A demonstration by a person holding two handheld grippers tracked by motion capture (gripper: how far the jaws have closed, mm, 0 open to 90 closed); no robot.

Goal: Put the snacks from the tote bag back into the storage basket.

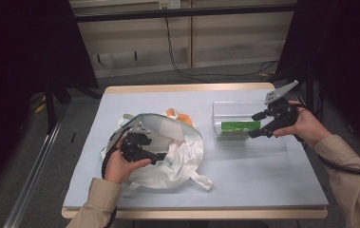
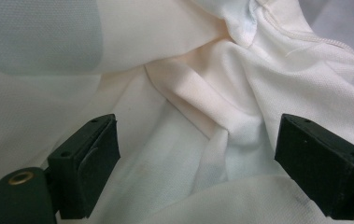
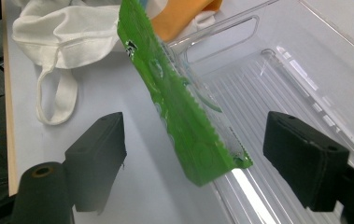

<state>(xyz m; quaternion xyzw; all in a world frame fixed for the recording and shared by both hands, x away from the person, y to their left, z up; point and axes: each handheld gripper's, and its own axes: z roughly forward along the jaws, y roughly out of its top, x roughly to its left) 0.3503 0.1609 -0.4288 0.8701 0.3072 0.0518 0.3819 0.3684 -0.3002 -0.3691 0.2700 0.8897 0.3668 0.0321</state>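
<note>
The right gripper (image 3: 193, 154) has its jaws apart, the green packet (image 3: 184, 112) loose between them, propped on the clear bin's (image 3: 305, 70) wall. The left gripper's (image 2: 195, 158) jaws gape over white tote bag (image 2: 188, 93) folds. Seemingly, transfer is unfinished; an orange item (image 1: 175, 114) remains bagged.

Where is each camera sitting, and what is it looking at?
High view: above the person's side, looking forward and down on the table; both forearms and hands, the left gripper and right gripper show.
Left gripper view: rides on the left gripper, looking into the white bag; its open jaws show.
Right gripper view: rides on the right gripper, facing the green packet on the clear bin; open jaws show.
Shared: the high and right gripper views both show bag, packet and bin.
</note>
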